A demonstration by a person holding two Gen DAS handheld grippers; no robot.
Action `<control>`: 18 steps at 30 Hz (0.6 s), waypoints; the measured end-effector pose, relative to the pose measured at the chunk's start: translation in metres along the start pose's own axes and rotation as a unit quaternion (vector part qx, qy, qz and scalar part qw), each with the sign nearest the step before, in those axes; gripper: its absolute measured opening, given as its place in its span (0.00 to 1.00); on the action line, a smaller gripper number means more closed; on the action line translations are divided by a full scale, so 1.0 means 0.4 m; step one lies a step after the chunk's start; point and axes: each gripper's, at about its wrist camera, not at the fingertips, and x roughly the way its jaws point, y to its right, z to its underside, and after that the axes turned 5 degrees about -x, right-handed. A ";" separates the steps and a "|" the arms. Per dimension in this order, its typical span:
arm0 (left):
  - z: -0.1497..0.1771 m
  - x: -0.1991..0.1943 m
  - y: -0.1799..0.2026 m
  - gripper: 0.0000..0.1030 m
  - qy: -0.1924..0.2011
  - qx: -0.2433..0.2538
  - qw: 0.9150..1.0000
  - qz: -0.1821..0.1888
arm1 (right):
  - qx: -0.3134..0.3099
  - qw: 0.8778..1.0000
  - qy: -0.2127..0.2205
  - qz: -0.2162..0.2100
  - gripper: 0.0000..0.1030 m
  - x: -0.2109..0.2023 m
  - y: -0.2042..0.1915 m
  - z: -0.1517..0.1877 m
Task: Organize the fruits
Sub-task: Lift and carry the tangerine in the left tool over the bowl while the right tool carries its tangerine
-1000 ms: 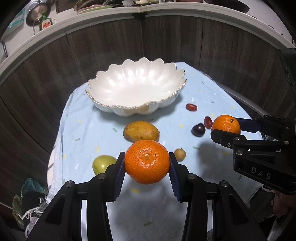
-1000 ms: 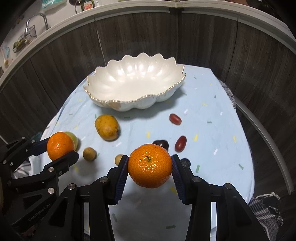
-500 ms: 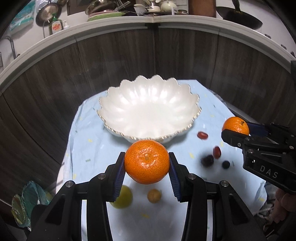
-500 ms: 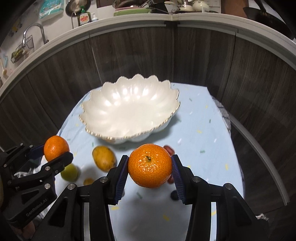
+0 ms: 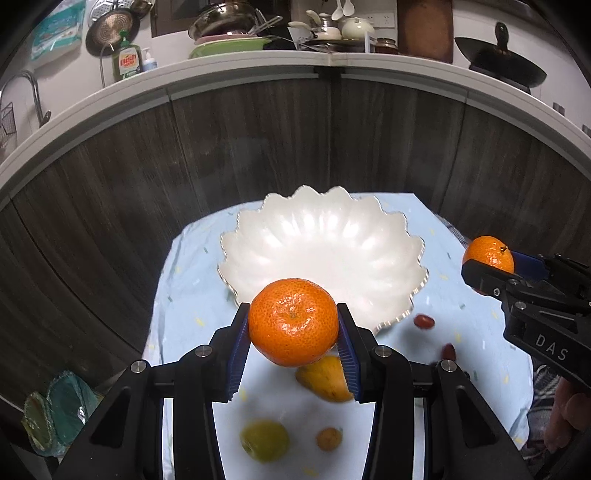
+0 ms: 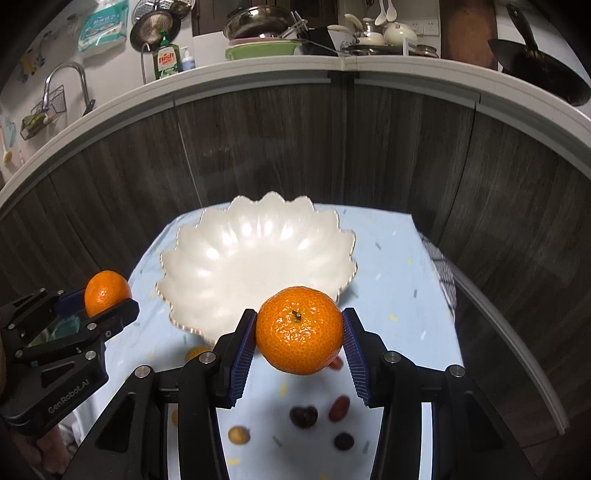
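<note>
A: How far is the fruit sorting judged to be?

B: Barely begun. Nothing is seen inside the white scalloped bowl [image 5: 325, 254]. Two mandarins are lifted, none is placed. The left tongs [image 5: 293, 343] are closed on one mandarin [image 5: 293, 321], pinched between the blue ribbed pads. The right tongs [image 6: 300, 345] are closed on a second mandarin [image 6: 299, 329], stem upward. Both fruits are held clear of the desk [image 6: 399, 295], just short of the bowl's near rim.

A: And what is left?

B: Under the left tongs, a yellow mango [image 5: 327, 380], a green fruit [image 5: 264, 439] and a small tan fruit [image 5: 328, 438] are seen lying on the cloth. Below and just beyond the right tongs, several small dark red and purple fruits [image 6: 303, 416] are scattered; they are blurred, so the kind cannot be told. All of these remain outside the bowl.

A: What is the surface like?

B: The desk is covered by a pale blue cloth [image 5: 184, 295] with small coloured flecks. The bowl is set at its far part, straight ahead of both tongs.

A: And beyond the bowl?

B: A dark wood-grain cabinet front [image 6: 406, 155] is seen, topped by a white counter edge. Further off, a green dish-soap bottle [image 6: 167, 59], stacked pans and dishes [image 6: 258, 22], a tap [image 6: 68, 79] and a black wok [image 6: 546, 70] are visible.
</note>
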 end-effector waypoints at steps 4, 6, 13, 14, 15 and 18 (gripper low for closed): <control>-0.039 0.015 -0.012 0.42 0.010 -0.002 1.000 -0.006 | -0.002 1.000 0.006 0.006 0.45 0.020 0.005 -0.036; -0.058 0.029 -0.017 0.42 0.010 -0.006 1.000 -0.007 | 0.001 1.000 0.005 0.008 0.45 0.033 0.009 -0.053; -0.104 0.082 -0.032 0.42 0.003 -0.014 1.000 -0.009 | 0.013 1.000 -0.002 0.011 0.45 0.084 0.027 -0.090; -0.109 0.088 -0.034 0.42 0.001 -0.015 1.000 -0.008 | 0.015 1.000 -0.004 0.012 0.45 0.093 0.030 -0.094; -0.113 0.097 -0.035 0.42 0.000 -0.015 1.000 -0.009 | 0.017 1.000 -0.006 0.012 0.45 0.102 0.034 -0.100; -0.123 0.120 -0.036 0.42 -0.004 -0.012 1.000 -0.012 | 0.019 1.000 -0.012 0.015 0.45 0.127 0.043 -0.110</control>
